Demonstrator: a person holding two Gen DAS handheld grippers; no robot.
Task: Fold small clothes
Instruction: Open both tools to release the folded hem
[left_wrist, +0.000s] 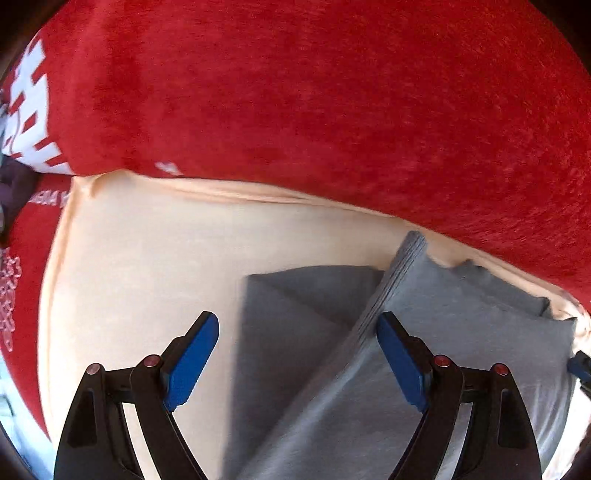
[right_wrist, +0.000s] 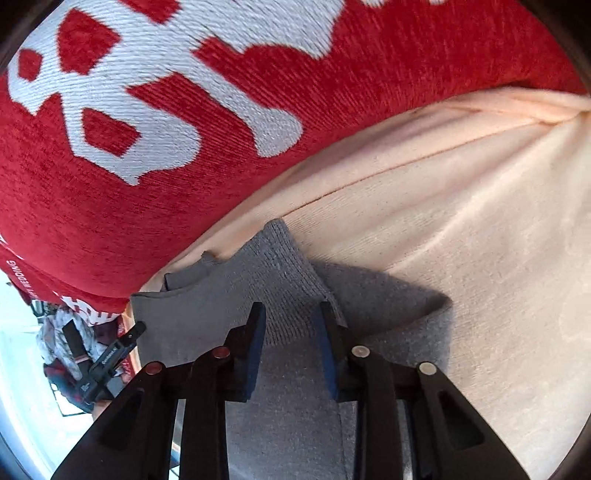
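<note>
Left wrist view looked almost straight down on a grey sock (left_wrist: 424, 325) that lay on a peach cloth (left_wrist: 140, 266), itself spread over a red blanket (left_wrist: 332, 92) with white woven lettering. The left gripper (left_wrist: 297, 343) had its blue-padded fingers (left_wrist: 192, 362) spread wide, one over the peach cloth and the other over the sock; neither pad pressed on the fabric and nothing was held between them. The sock's ribbed cuff ran up between the fingers, and a darker grey fold lay to the left of it. At the right edge of this view a small part of the other gripper showed beside the sock.

From the right wrist view the same grey sock (right_wrist: 295, 295) lay at the edge of the peach cloth (right_wrist: 480, 240), close to the red blanket (right_wrist: 184, 184). The right gripper (right_wrist: 291, 325) stood over the ribbed cuff with its fingers (right_wrist: 258, 332) set narrow, the cuff between them. Whether the pads actually pinched the knit could not be told. At lower left, beyond the blanket's edge, the left gripper (right_wrist: 118, 350) showed dark against a bright floor.
</note>
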